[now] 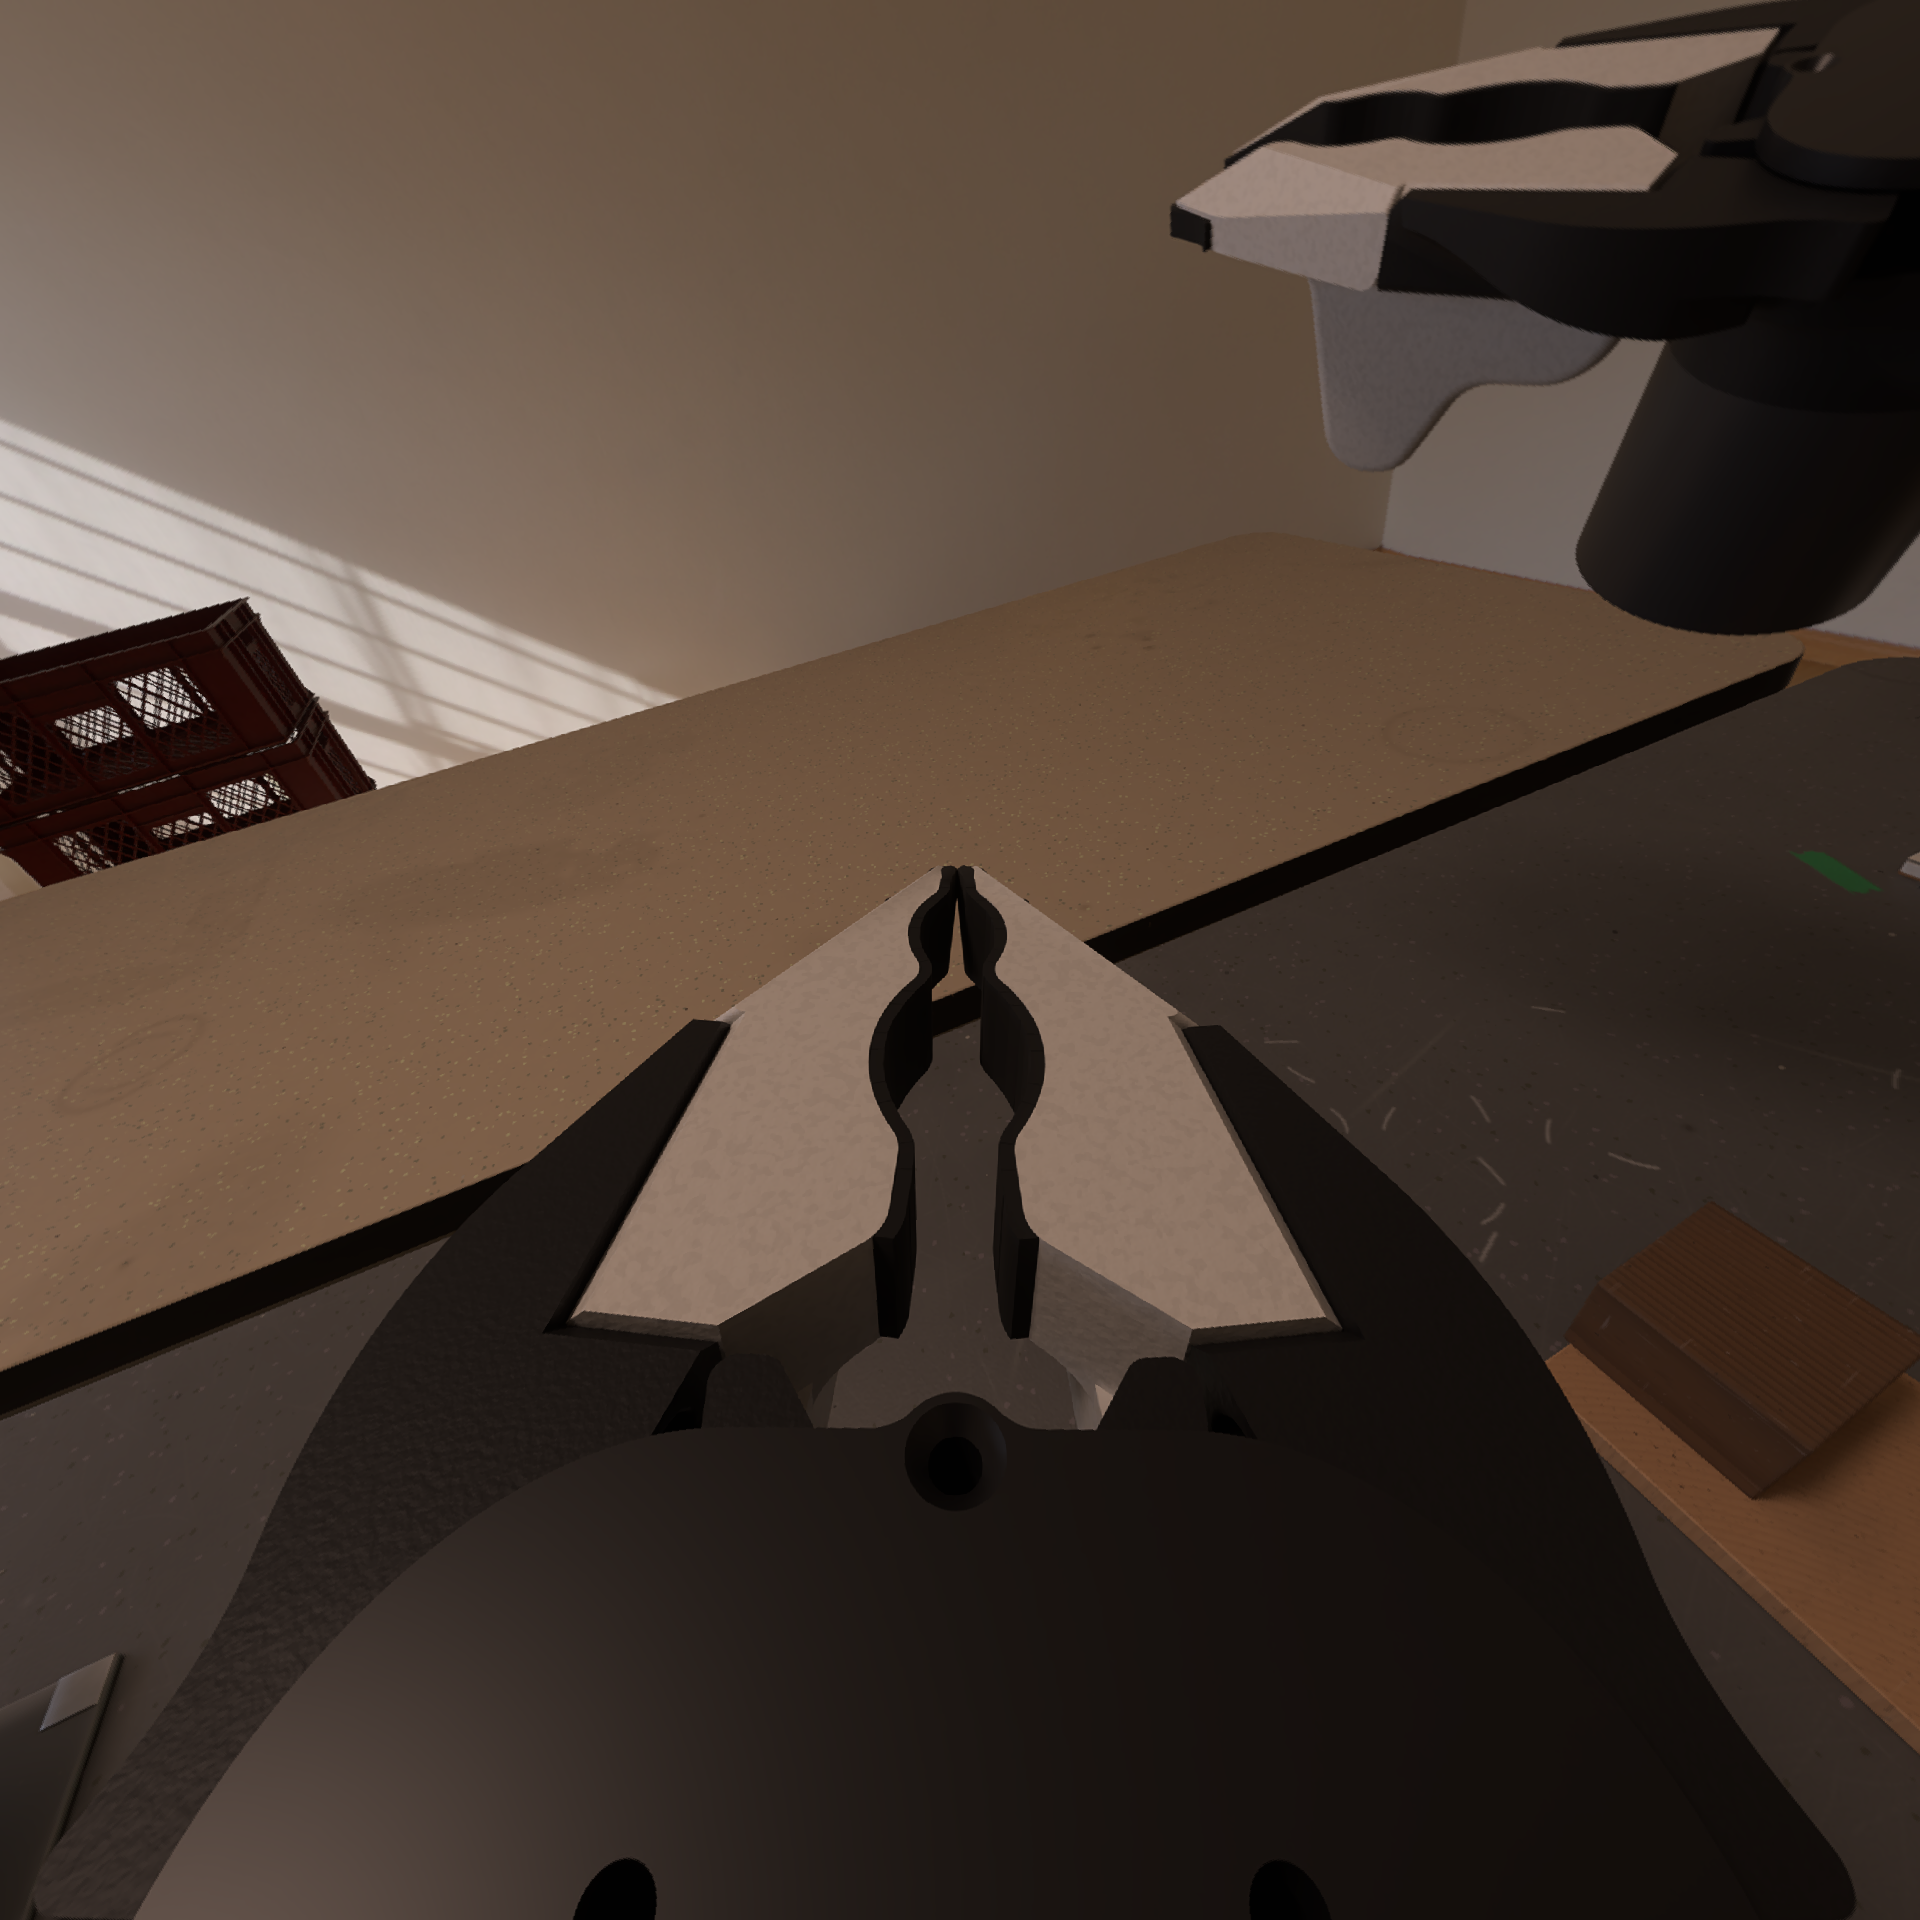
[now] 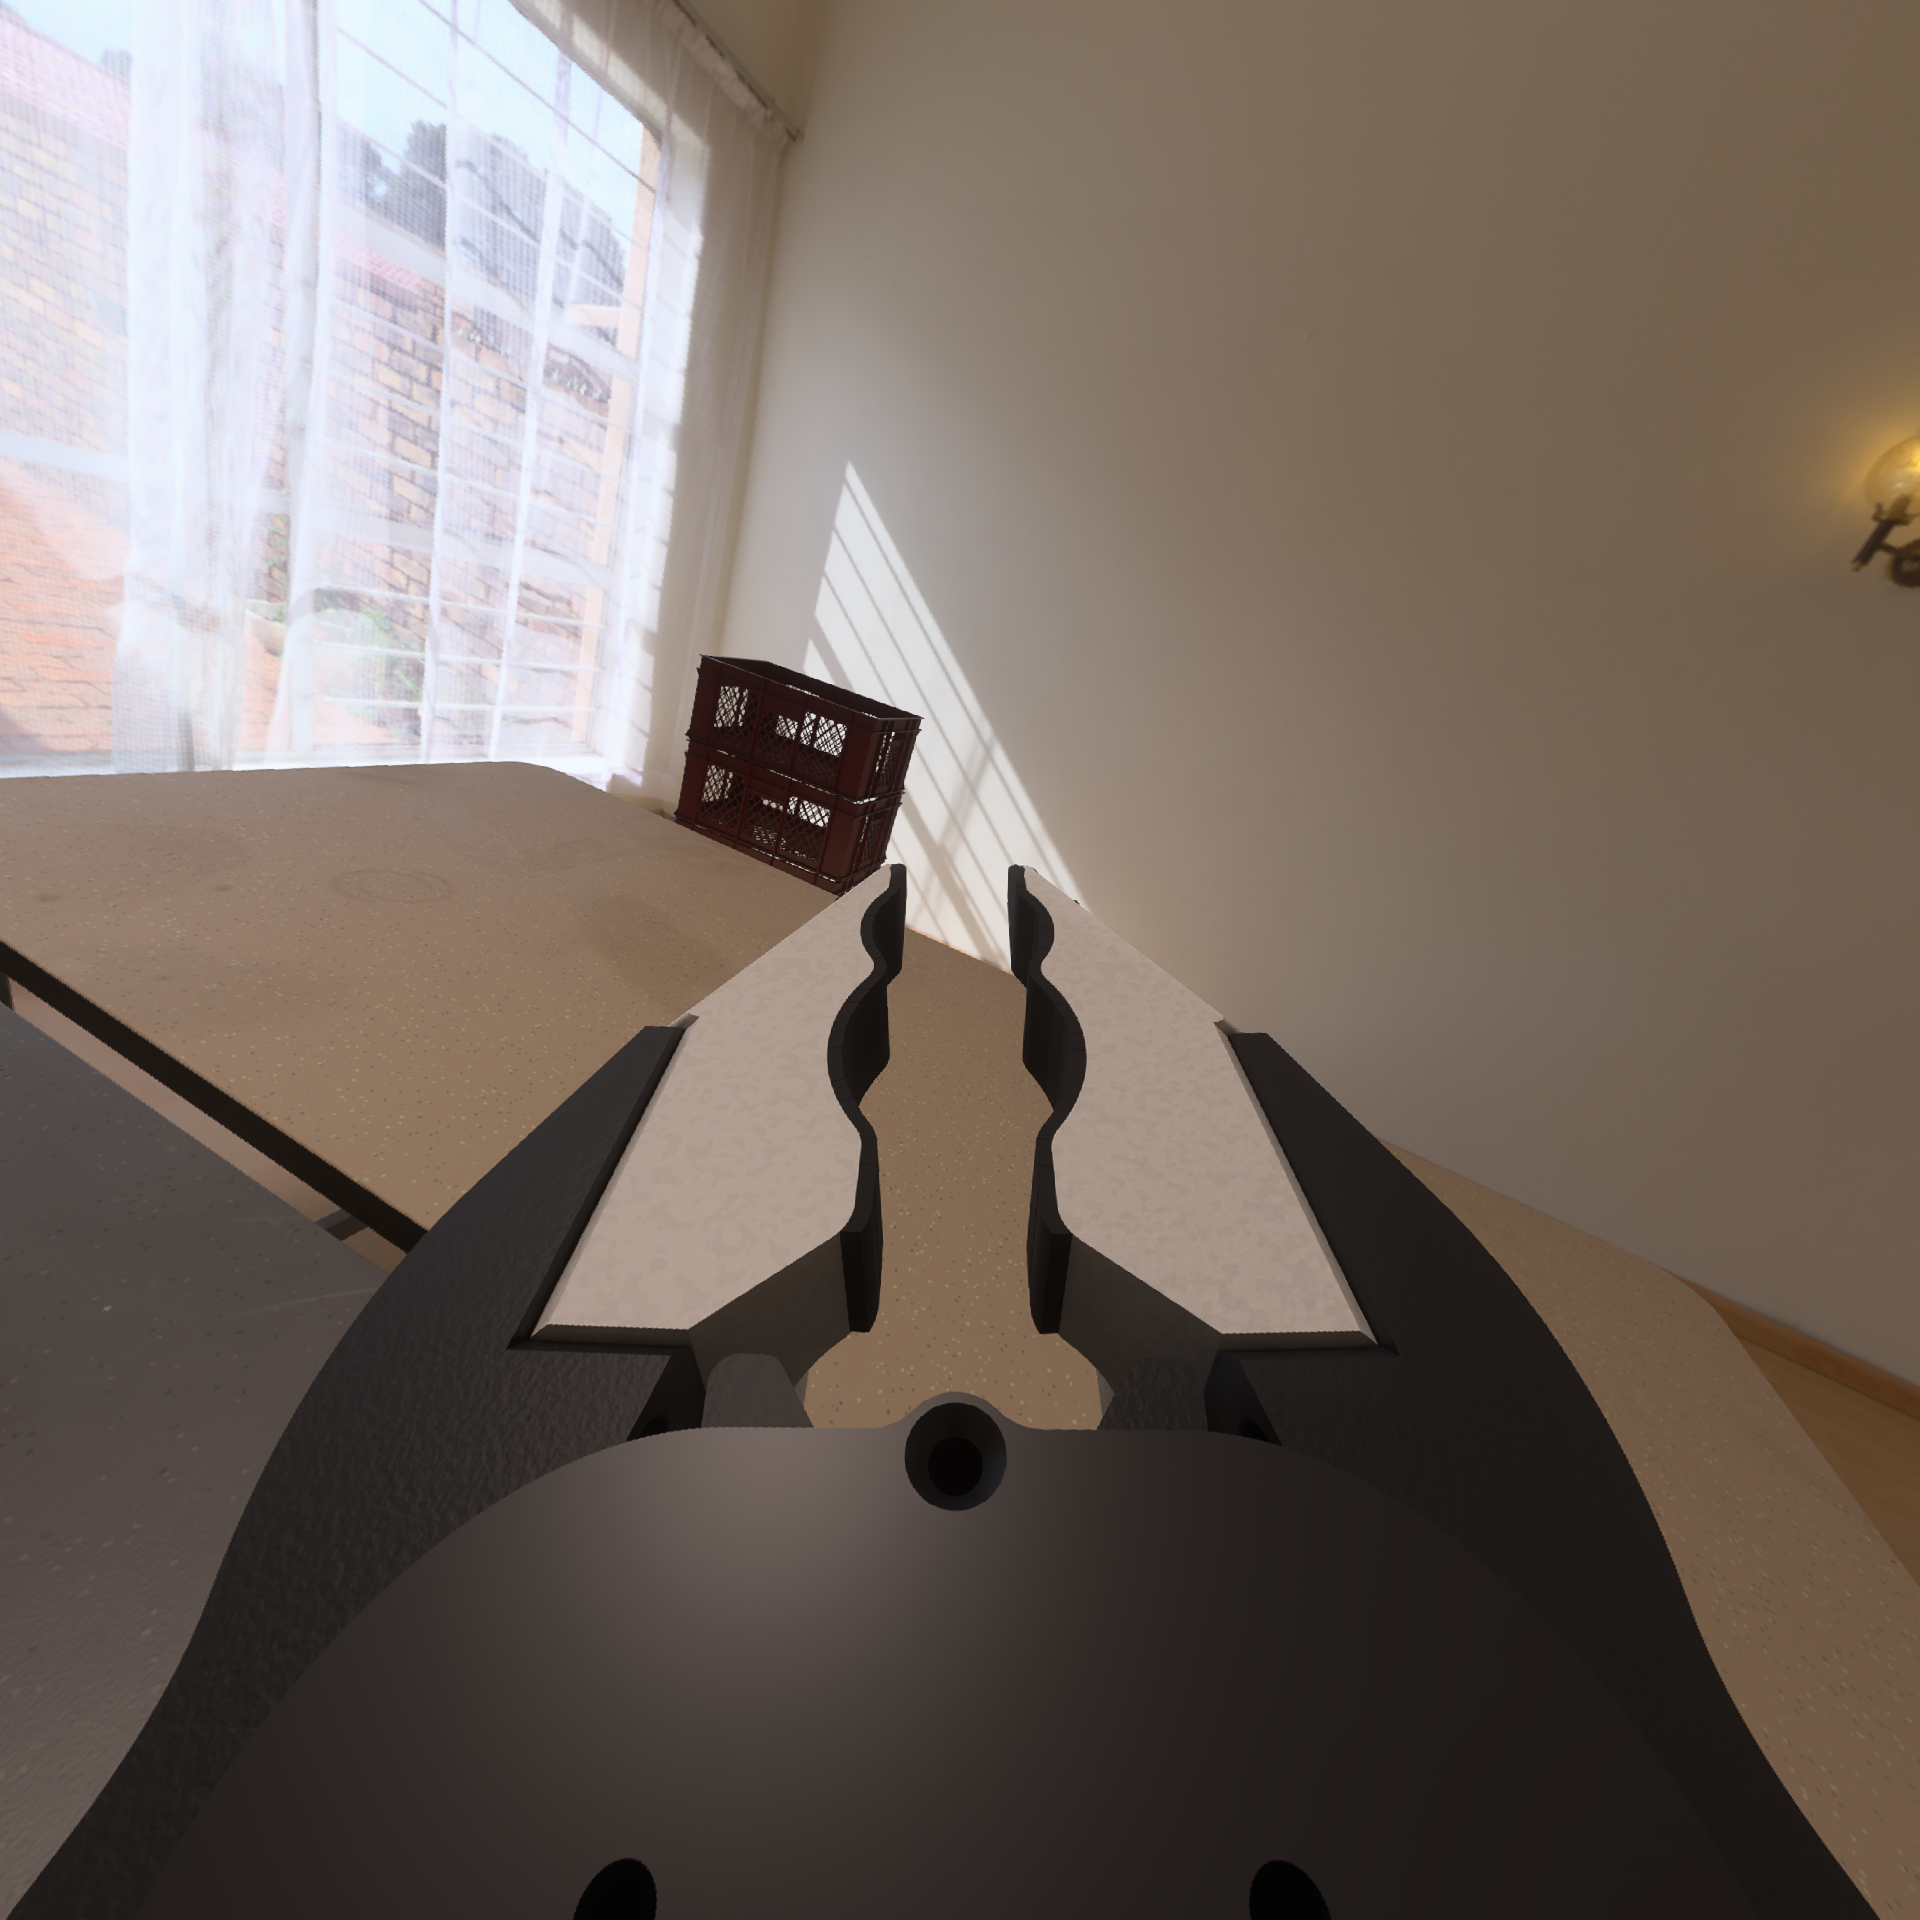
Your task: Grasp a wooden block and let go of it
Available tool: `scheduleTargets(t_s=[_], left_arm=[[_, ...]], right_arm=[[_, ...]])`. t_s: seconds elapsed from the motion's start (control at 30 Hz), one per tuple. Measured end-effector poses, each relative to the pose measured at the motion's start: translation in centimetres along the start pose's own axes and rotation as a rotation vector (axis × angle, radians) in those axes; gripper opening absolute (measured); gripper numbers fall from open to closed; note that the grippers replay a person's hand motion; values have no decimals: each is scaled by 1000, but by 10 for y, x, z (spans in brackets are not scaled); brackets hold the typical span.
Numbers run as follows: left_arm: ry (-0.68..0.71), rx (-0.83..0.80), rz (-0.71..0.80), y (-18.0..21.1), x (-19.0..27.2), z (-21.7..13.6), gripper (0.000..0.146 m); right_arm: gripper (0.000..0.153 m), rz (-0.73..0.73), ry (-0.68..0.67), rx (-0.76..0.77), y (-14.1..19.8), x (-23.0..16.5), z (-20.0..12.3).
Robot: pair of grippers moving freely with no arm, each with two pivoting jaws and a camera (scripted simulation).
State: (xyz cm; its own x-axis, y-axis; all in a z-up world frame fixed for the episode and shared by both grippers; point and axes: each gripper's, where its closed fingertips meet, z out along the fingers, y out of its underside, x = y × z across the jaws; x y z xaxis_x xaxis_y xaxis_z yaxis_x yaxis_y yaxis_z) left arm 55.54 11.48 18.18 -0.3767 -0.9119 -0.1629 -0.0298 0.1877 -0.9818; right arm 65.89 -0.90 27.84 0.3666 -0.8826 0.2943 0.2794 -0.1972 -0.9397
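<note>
I'm looking at plain cream walls [image 2: 1351, 520], sunlight striping them in slats. A tall window [image 2: 312, 364] with sheer curtains [image 2: 187, 416] shows brick outside. Two stacked dark red crates [image 2: 795, 774] sit in the corner behind a tan speckled table [image 2: 312, 935]. A wall lamp [image 2: 1891, 520] glows at right.

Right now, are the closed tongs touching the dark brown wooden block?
Apart. The left wrist view shows the left tongs shut on nothing, with the dark brown wooden block lying well off to their right.

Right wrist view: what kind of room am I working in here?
Probably a plain domestic room used as a workspace: a curtained window, a lit wall lamp, stacked dark red crates in the corner beyond a tan table.
</note>
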Motion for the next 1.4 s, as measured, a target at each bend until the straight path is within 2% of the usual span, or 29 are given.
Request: scheduleTargets(t_s=[0.13,0.27,0.37,0.5,0.7,0.73,0.87,0.93,1.03,1.13,1.23,1.3,1.4], left_arm=[[-4,-1,8,0,-1,0,0],[-3,0,4,0,-1,-1,0],[2,0,0,-2,-1,-1,0],[2,4,-5,-3,-1,-2,0],[9,-2,13,-1,5,0,0],[10,-2,19,-1,7,0,0],[16,-6,28,0,11,0,0],[17,-4,31,-1,12,-1,0],[15,1,28,-2,11,-2,0],[17,-3,24,-1,10,-1,0],[21,-7,29,0,12,0,0],[23,-5,32,-1,12,0,0],[26,-4,32,-1,12,-1,0]], right_arm=[[19,-1,-6,-8,0,-2,2],[20,13,-64,-39,20,-14,-15],[31,-7,-270,-153,52,-46,-45],[52,-27,-605,-364,97,-81,-105],[59,-28,-774,-473,128,-93,-174],[65,-52,-814,-516,137,-98,-185],[107,-173,-967,-712,175,-116,-220],[113,-196,-1007,-744,182,-121,-227],[110,-212,-1047,-781,187,-126,-232],[102,-290,-1069,-827,195,-128,-233],[81,-342,-1134,-847,195,-129,-230],[59,-389,-1223,-864,195,-130,-233],[55,-484,-1453,-868,188,-135,-256]])
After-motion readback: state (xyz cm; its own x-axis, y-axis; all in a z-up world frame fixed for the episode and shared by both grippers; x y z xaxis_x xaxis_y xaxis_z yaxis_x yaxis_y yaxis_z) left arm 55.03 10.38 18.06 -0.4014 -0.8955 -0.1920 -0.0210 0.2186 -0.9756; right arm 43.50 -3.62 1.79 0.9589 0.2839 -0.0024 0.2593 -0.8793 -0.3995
